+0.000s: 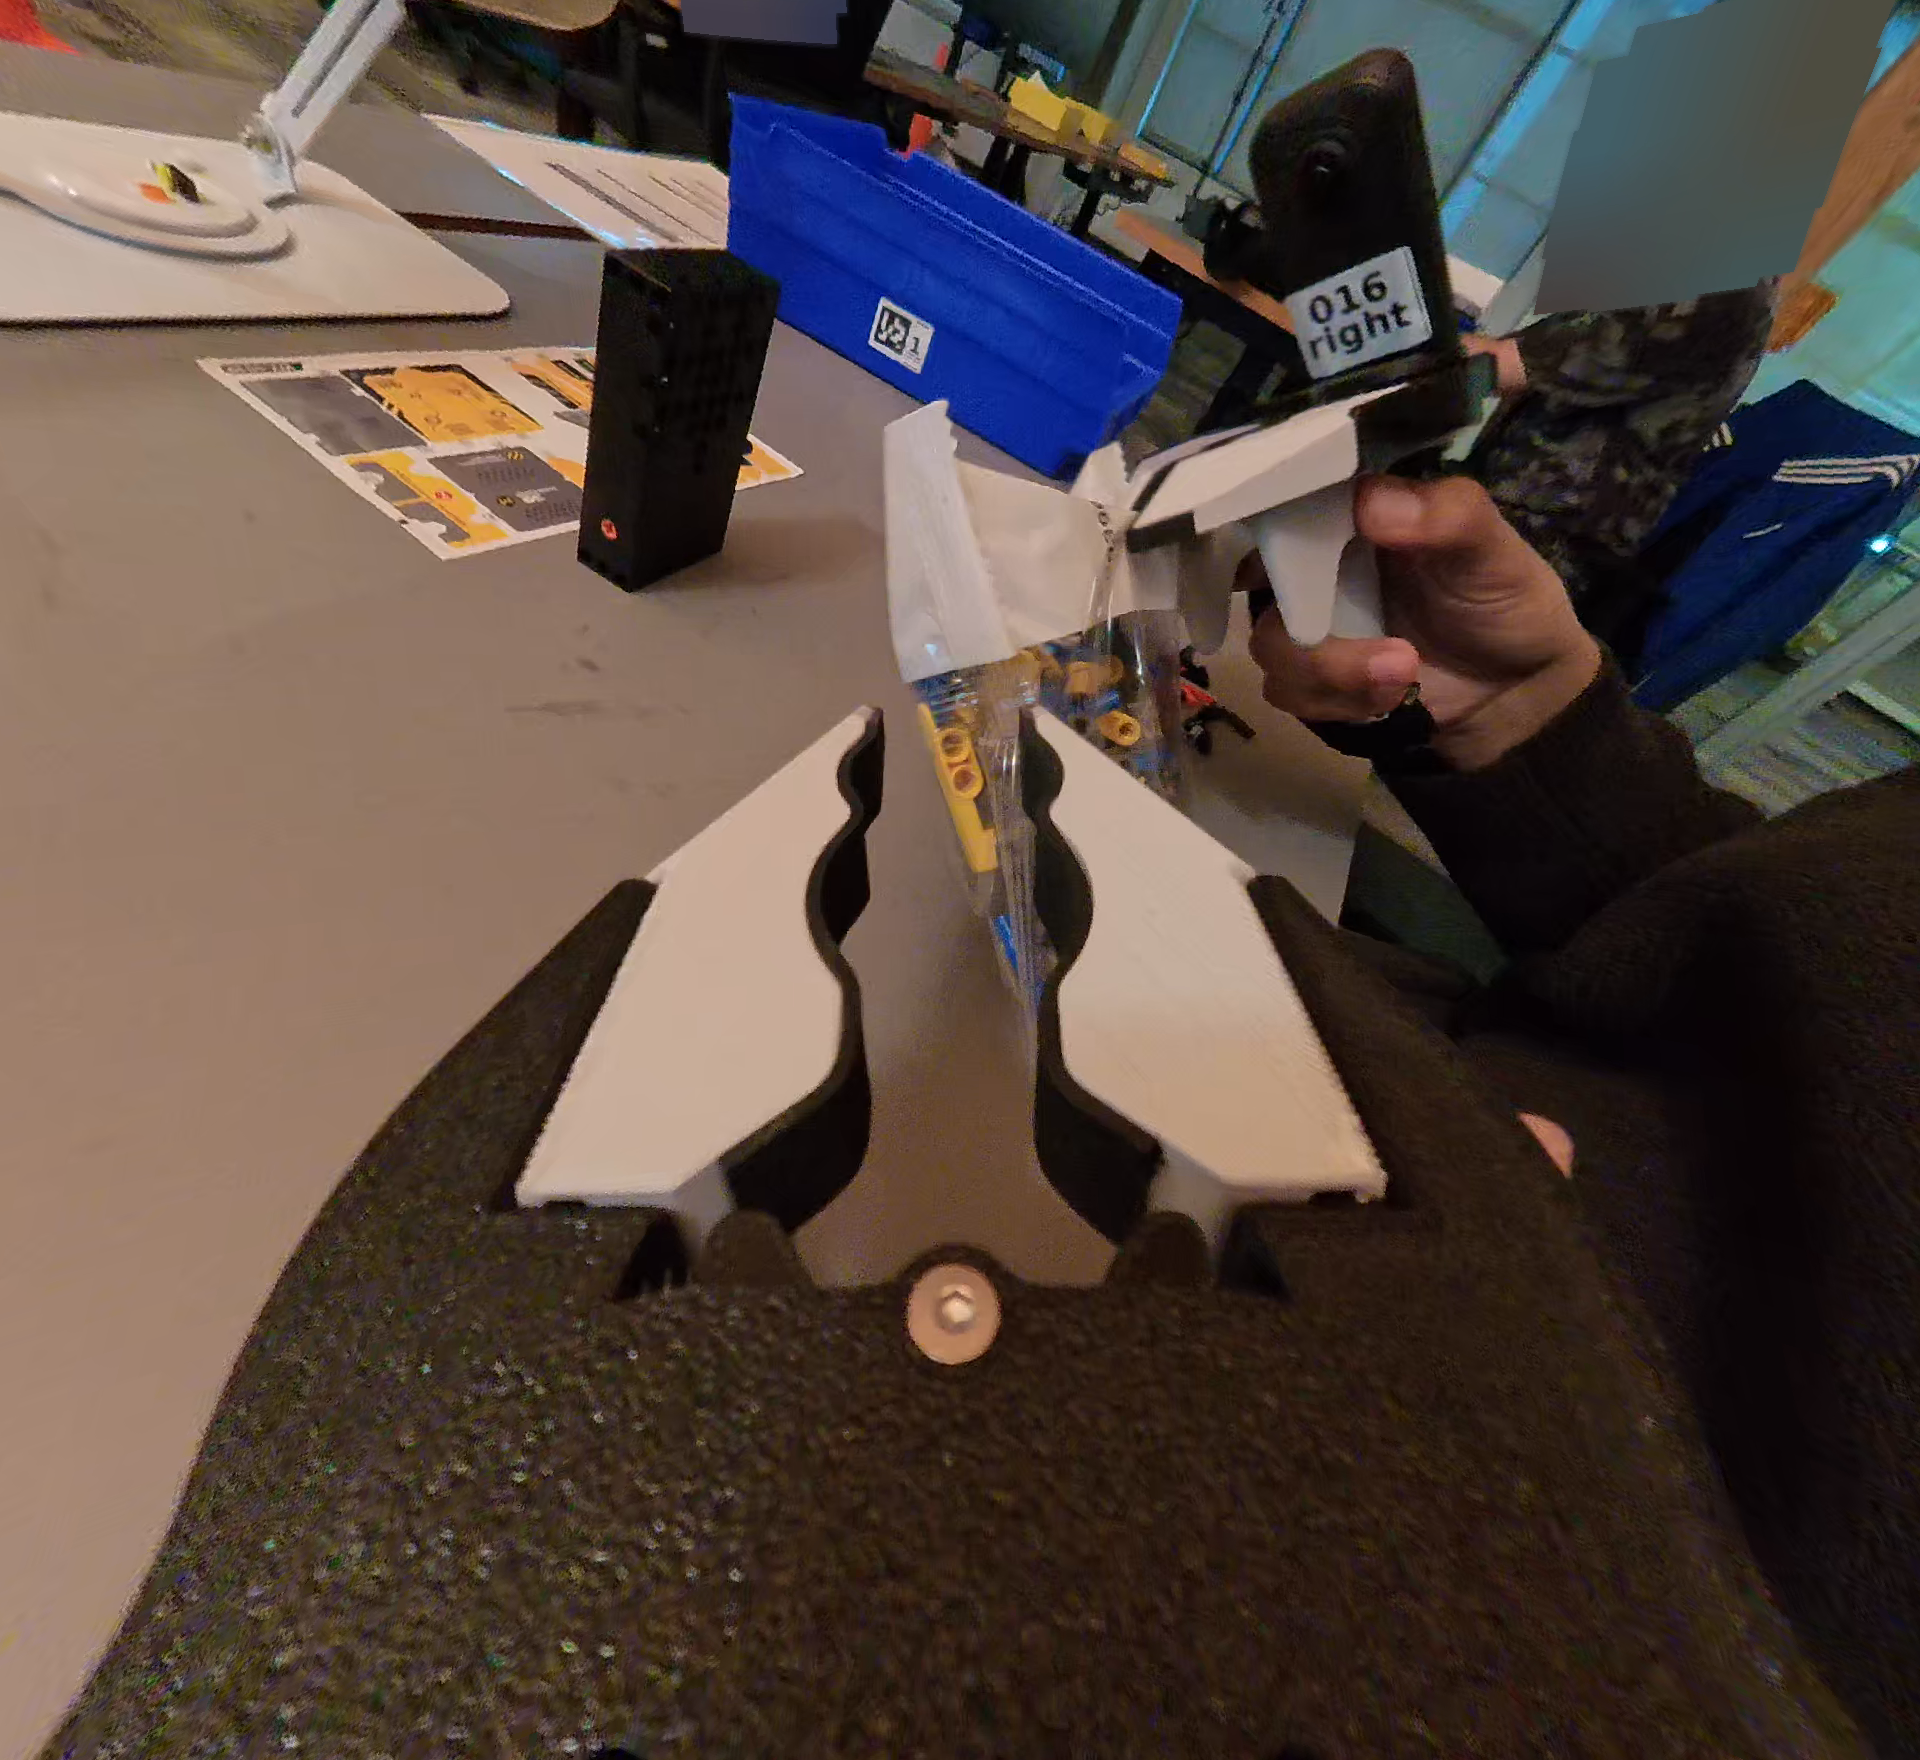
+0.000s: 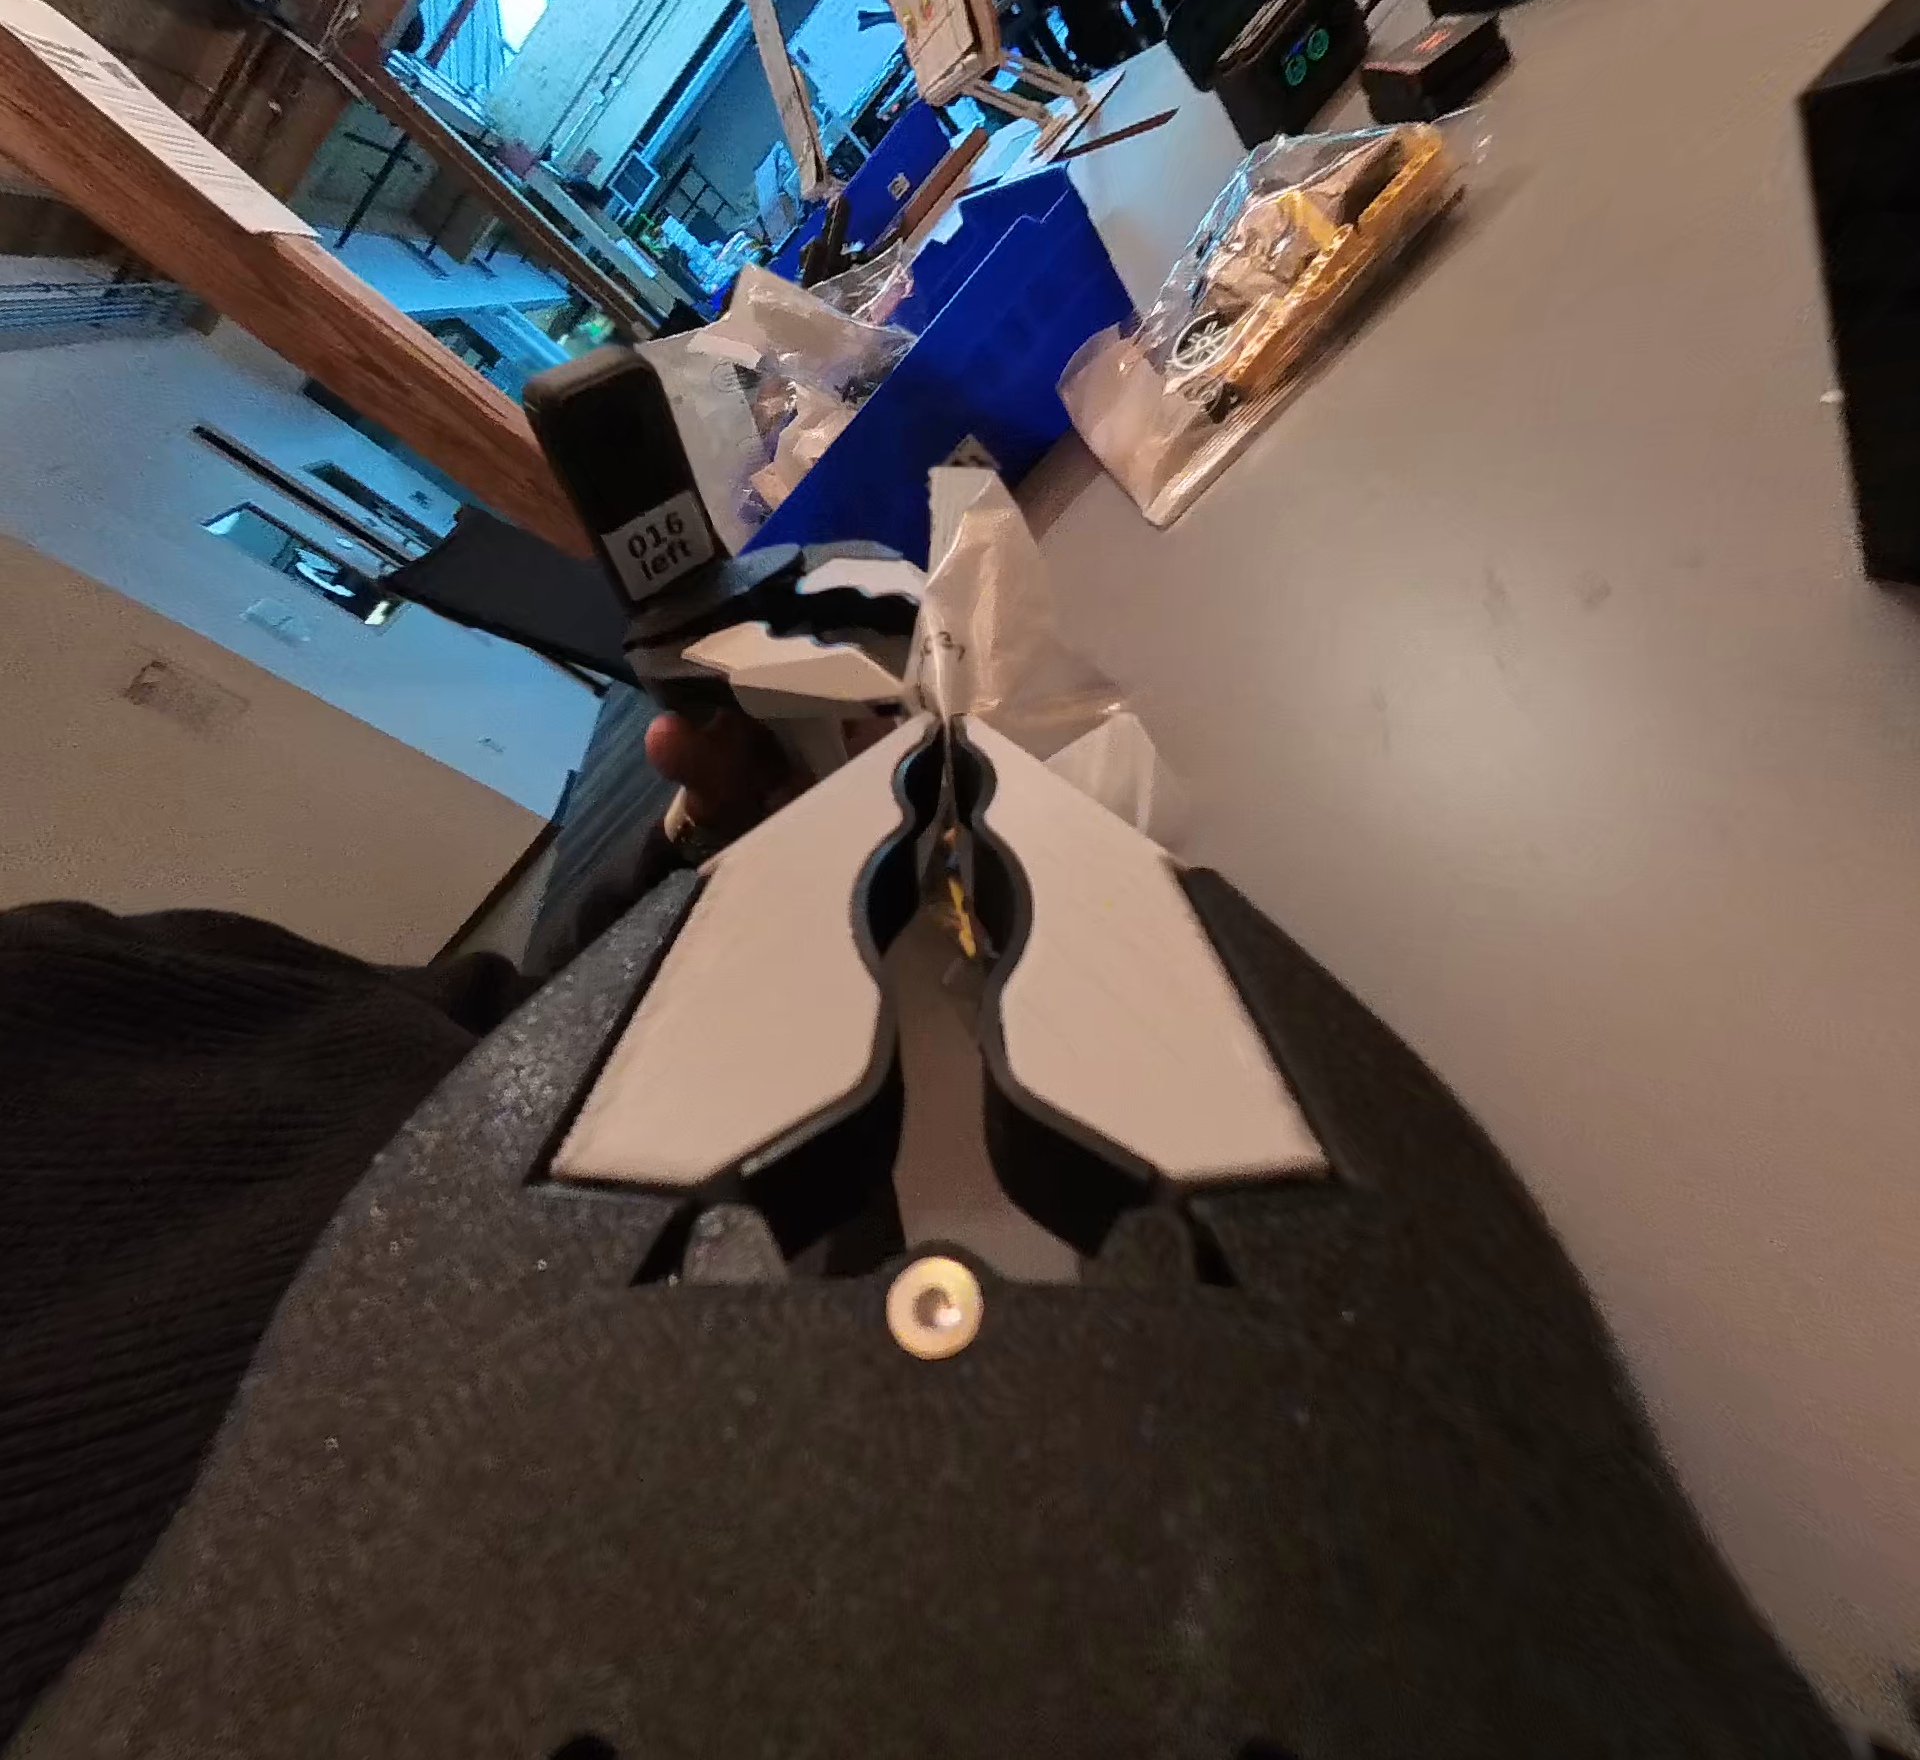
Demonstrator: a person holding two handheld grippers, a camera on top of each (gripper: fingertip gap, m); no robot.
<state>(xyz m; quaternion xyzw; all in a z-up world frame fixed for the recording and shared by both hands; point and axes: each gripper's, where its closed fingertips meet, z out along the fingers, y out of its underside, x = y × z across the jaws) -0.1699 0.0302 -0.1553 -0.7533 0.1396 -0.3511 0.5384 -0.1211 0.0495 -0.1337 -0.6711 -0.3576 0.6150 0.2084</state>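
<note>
Clear bag (image 1: 1023,671): plastic, holding yellow and blue small parts, hanging above the grey table (image 1: 312,775) between both grippers.
Right gripper (image 2: 940,734): jaws pinched tight on the bag's white top.
Left gripper (image 1: 951,723): jaws apart, bag's lower edge against its right finger.
Nearby: black block (image 1: 675,411), blue bin (image 1: 935,287).

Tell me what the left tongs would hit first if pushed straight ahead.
Probably the clear bag of small parts hanging just beyond the open left tongs, held by the right tongs; depth is uncertain.
</note>
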